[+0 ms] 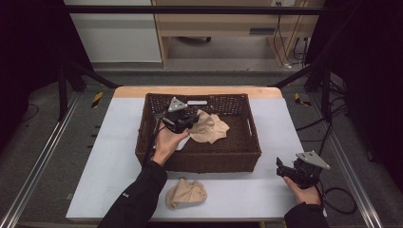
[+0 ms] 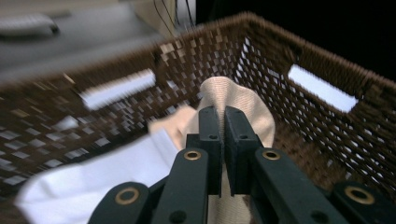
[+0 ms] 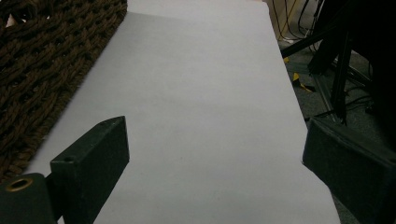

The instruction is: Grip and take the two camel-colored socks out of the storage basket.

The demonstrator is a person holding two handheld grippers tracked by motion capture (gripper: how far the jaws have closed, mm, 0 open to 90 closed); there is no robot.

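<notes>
A brown wicker basket (image 1: 199,161) stands in the middle of the white table. Inside it my left gripper (image 1: 191,124) is shut on a beige cloth (image 1: 211,128), lifted a little off the basket floor. In the left gripper view the jaws (image 2: 222,112) pinch a fold of that beige cloth (image 2: 252,107), with the basket wall (image 2: 299,56) behind. A second beige cloth (image 1: 186,194) lies crumpled on the table in front of the basket. My right gripper (image 1: 280,167) rests near the table's front right, open, with bare table between its jaws (image 3: 215,140).
A white sheet (image 2: 93,182) lies on the basket floor under the left gripper. The basket's side (image 3: 42,60) is to the left of the right gripper. The table's right edge (image 3: 299,116) drops to dark stand legs and cables.
</notes>
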